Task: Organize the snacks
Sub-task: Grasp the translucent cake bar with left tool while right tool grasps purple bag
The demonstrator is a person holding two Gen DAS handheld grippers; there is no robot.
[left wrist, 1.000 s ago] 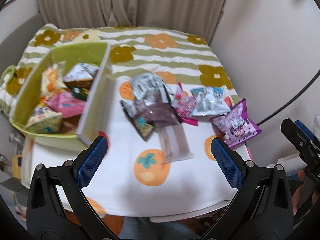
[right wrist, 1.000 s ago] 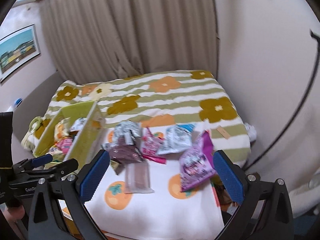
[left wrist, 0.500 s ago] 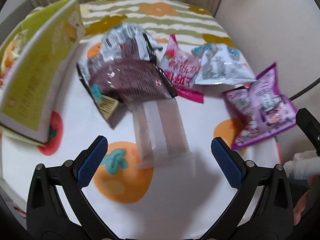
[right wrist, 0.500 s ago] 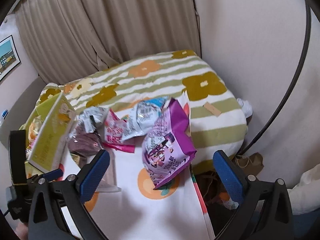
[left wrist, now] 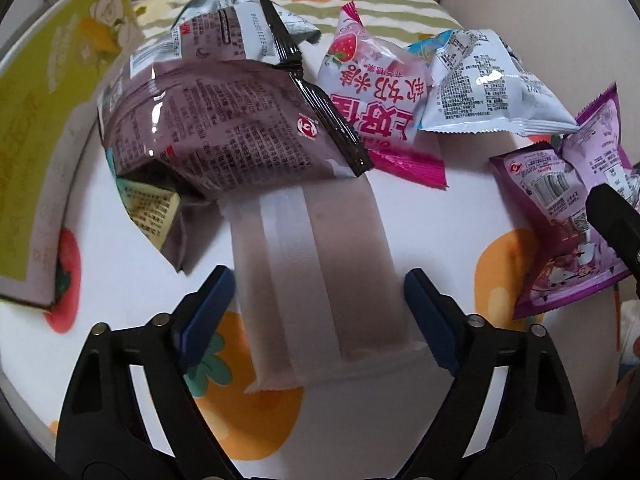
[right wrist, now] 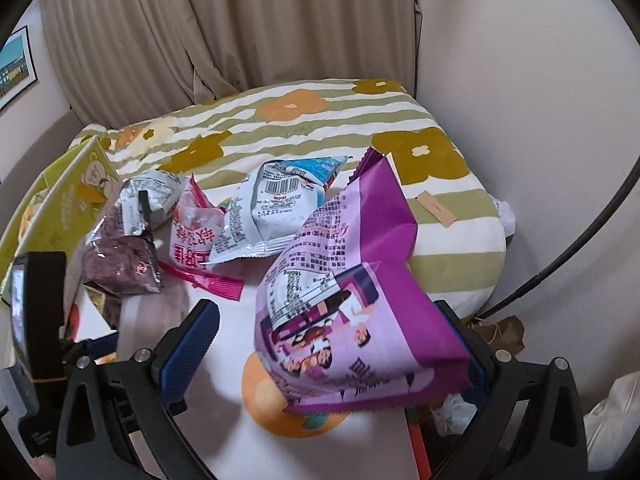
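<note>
- Left gripper (left wrist: 320, 304): jaws have just been closing, now flanking the long brownish packet (left wrist: 320, 264) lying on the tablecloth (left wrist: 432, 216) (pad contact not discernible).
- Right gripper (right wrist: 332, 344): jaws standing released around the purple bag (right wrist: 352, 304).

home: curtains (right wrist: 224, 28), flowered blanket (right wrist: 304, 120)

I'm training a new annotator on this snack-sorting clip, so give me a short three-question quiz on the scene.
1. True or false: the purple packet lies between the fingers of the right tool.
2. Which fruit is printed on the pink packet? A strawberry, B banana, C grape.
3. Fill in: in the right wrist view, the green box stands at the ____ edge.
Key: 1 true; 2 A; 3 left.
</note>
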